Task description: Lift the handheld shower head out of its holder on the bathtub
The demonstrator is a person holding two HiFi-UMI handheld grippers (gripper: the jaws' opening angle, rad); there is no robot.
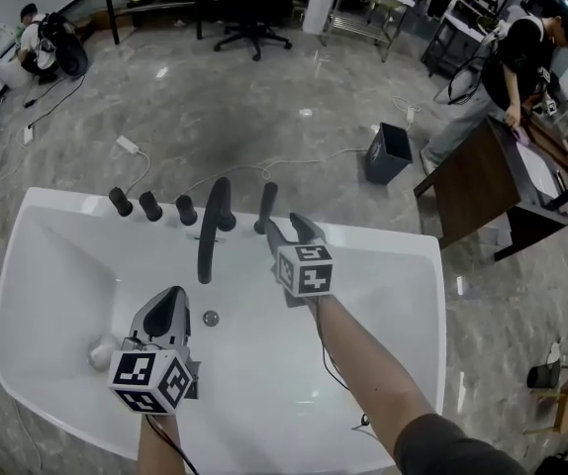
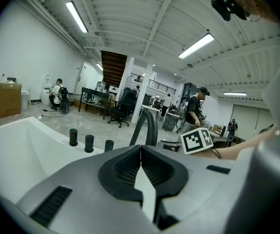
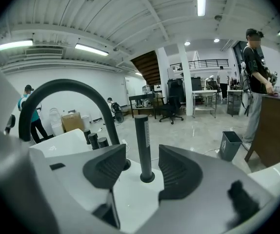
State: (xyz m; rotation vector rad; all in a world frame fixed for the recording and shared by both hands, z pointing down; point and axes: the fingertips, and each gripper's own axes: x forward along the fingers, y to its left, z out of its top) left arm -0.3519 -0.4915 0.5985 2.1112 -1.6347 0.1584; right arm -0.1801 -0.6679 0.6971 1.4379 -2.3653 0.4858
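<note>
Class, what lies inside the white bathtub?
A round metal drain and a pale rounded lump lie in the white bathtub; the left gripper hides some floor.

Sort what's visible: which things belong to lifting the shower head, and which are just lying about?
Job: handheld shower head, upright in its holder on the bathtub rim; right tongs, open, aimed at it.
Just about: tap spout, three knobs, dark bin on the floor.
</note>
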